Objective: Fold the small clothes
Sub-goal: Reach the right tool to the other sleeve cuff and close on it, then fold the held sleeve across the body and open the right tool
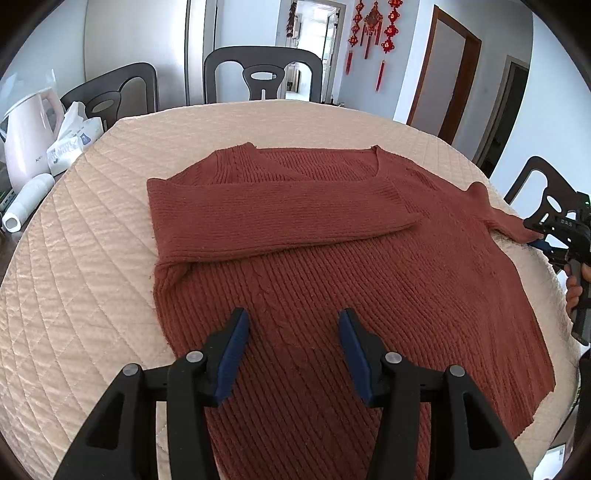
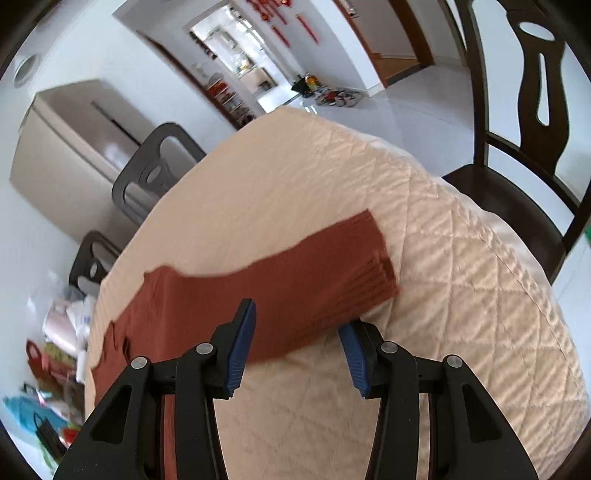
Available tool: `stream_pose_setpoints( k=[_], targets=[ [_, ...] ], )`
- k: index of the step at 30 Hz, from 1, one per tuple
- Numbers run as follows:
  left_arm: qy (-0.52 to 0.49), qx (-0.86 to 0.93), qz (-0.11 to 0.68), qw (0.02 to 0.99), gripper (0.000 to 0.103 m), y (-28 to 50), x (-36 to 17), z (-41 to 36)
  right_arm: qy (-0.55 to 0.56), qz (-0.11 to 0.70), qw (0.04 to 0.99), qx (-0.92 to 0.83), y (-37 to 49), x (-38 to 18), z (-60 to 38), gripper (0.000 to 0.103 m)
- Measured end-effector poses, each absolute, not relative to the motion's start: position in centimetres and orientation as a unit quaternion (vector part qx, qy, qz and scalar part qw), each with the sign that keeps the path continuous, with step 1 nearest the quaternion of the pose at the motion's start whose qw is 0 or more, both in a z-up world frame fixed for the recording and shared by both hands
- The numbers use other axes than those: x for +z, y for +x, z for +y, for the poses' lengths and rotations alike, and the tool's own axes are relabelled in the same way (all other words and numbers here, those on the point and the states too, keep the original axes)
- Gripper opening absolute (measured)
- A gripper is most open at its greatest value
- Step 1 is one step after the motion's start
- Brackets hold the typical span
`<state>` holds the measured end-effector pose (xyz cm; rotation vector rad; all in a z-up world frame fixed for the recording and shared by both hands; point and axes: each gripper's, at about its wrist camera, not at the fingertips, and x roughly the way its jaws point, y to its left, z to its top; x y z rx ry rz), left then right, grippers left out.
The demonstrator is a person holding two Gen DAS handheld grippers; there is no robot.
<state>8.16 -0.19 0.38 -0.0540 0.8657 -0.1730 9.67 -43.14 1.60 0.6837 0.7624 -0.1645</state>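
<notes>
Your left gripper sits at the bottom of its frame, jaws apart, nothing between them, hovering over the lower body of the rust-red sweater. The sweater lies flat on the quilted counter, filling the centre of the frame. One sleeve is folded across the chest, left to right, its cuff ending right of centre. Beyond that, the neckline points to the far edge.

Over to your right gripper: jaws apart, low in the frame, right at the other sleeve, which stretches out toward the counter's rim, cuff at centre right. The fabric sits between and just past the blue pads, not clamped. In the left view that gripper shows at the right edge, by the sleeve's end.

Far back: a pink kettle upper left, dark chairs behind the counter, red hangings on the wall.
</notes>
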Motion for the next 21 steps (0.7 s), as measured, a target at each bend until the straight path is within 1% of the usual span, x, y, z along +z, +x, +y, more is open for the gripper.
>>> stream_pose_setpoints(
  k=[1,2,4,6,13,18,21],
  targets=[
    [-0.027,-0.084,0.419,0.904,0.054,8.2,0.4,-0.2,0.324,0.364,0.869,-0.083,9.9,1.5,-43.2,0.009],
    [-0.028,-0.085,0.419,0.904,0.055,8.2,0.4,-0.1,0.326,0.367,0.867,-0.085,10.1,1.3,-43.3,0.005],
    [-0.029,-0.086,0.419,0.904,0.055,8.1,0.4,-0.1,0.326,0.366,0.868,-0.076,10.4,1.6,-43.0,0.005],
    [-0.029,-0.086,0.419,0.904,0.055,8.1,0.4,-0.1,0.303,0.355,0.882,-0.057,10.6,3.0,-41.4,0.005],
    [-0.029,-0.088,0.418,0.904,0.056,8.0,0.6,-0.1,0.231,0.339,0.910,0.062,12.9,7.2,-32.6,0.005],
    [-0.039,-0.086,0.415,0.905,0.056,7.5,1.2,0.4,0.180,0.359,0.903,0.154,15.5,7.0,-24.5,0.005],
    [-0.043,-0.083,0.409,0.908,0.056,7.2,1.9,1.0,0.157,0.385,0.887,0.203,17.2,5.1,-19.9,0.005]
  ],
)
